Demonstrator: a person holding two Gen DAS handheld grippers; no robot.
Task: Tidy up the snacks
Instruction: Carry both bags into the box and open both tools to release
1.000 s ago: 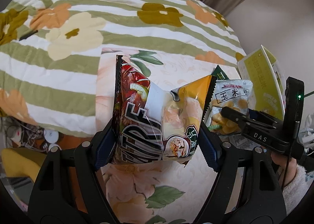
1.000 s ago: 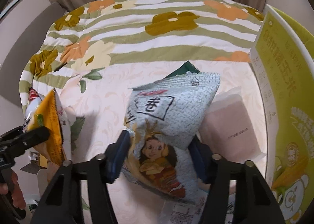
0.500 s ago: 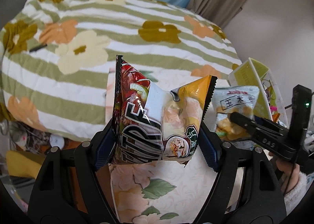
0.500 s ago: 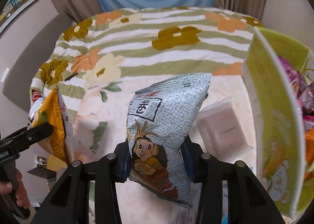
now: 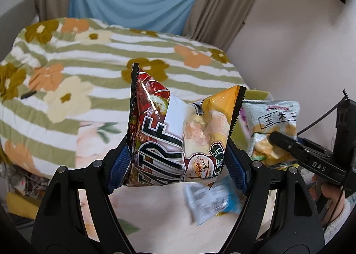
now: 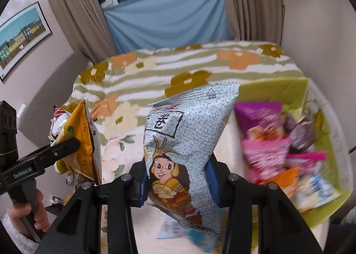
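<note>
In the left wrist view my left gripper (image 5: 176,165) is shut on a red and yellow chip bag (image 5: 178,129), held upright in the air above the bed. To its right, my right gripper (image 5: 278,140) grips a pale grey corn-roll bag (image 5: 273,118). The right wrist view shows that gripper (image 6: 178,180) shut on the same grey bag (image 6: 187,133), which has a cartoon girl printed on it. At the left of that view my left gripper (image 6: 66,147) carries the chip bag (image 6: 83,133). A green box (image 6: 278,89) with several snack packets (image 6: 267,149) stands on the right.
A striped floral quilt (image 5: 89,58) covers the bed below. A blue and white packet (image 5: 209,202) lies on the peach sheet under the grippers. Curtains (image 6: 251,2) and a blue cloth (image 6: 166,18) hang behind. A wall (image 5: 289,49) stands at the right. A hand (image 6: 29,214) holds the left gripper's handle.
Both grippers have risen from the bed with their bags. The right jaws squeezed the grey bag tighter. The inside of the green box has come into view.
</note>
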